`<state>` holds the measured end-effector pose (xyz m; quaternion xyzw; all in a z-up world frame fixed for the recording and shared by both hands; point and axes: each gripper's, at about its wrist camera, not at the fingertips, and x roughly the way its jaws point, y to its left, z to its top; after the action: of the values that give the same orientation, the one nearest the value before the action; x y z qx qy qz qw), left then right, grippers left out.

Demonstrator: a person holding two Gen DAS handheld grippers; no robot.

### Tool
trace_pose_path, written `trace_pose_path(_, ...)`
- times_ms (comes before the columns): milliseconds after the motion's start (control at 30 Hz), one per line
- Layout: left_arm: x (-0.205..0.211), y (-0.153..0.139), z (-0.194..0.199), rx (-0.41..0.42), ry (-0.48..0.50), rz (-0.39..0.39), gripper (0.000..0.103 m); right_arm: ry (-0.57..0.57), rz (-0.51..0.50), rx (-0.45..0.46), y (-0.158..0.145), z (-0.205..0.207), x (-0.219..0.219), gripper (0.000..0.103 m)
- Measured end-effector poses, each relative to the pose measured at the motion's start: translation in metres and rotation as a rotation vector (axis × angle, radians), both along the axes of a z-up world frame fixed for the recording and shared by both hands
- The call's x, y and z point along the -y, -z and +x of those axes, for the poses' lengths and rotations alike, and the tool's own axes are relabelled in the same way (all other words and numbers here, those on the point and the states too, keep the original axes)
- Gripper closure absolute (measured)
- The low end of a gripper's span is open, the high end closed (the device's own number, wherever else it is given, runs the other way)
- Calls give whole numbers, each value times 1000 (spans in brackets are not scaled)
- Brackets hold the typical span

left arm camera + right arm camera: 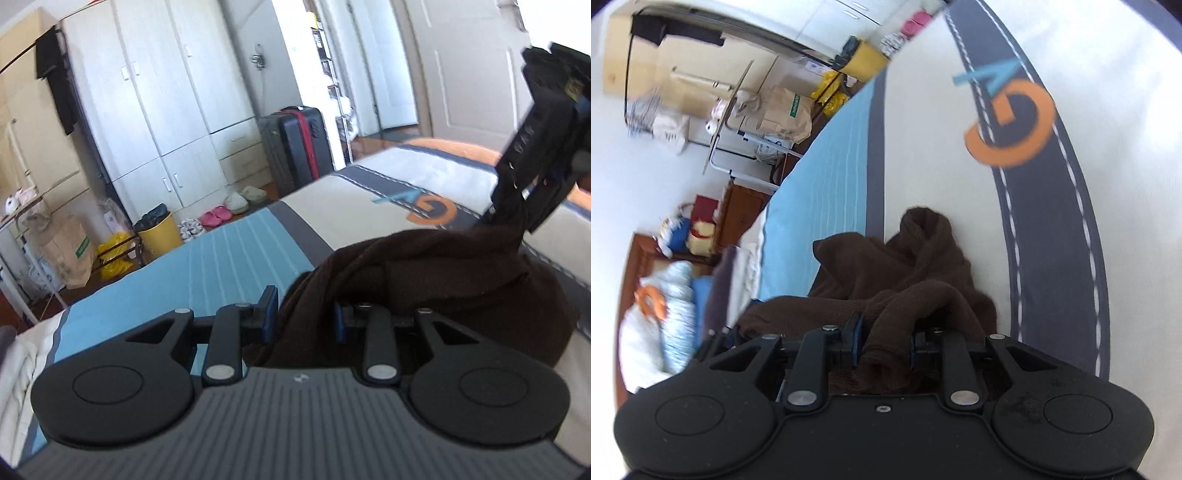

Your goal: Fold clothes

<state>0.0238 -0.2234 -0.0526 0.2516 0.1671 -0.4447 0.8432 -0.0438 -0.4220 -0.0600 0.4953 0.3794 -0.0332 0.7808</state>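
Both claws clamp the brown garment [424, 280]: left gripper [304, 314] and right gripper [884, 338] hold bunched folds, cloth strung lengthwise between them above the bedspread [923, 129].

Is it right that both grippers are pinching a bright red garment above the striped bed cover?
Not quite: the garment is dark brown, not red, as the right wrist view shows plainly. The rest holds: the left gripper and the right gripper each have its fabric between their fingers, above the bed cover.
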Motion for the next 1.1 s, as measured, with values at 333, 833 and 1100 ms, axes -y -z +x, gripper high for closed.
trace_pose_path(333,-16,-2,11,-61,-99,13,38,65,-17,2,6,0,12,78)
trace_pose_path(833,-81,-7,80,-486,-224,-280,35,106,-126,101,-37,-45,14,44)
trace_pose_path(1100,-51,22,57,-508,98,-17,29,-269,-503,-28,-43,-23,-44,36)
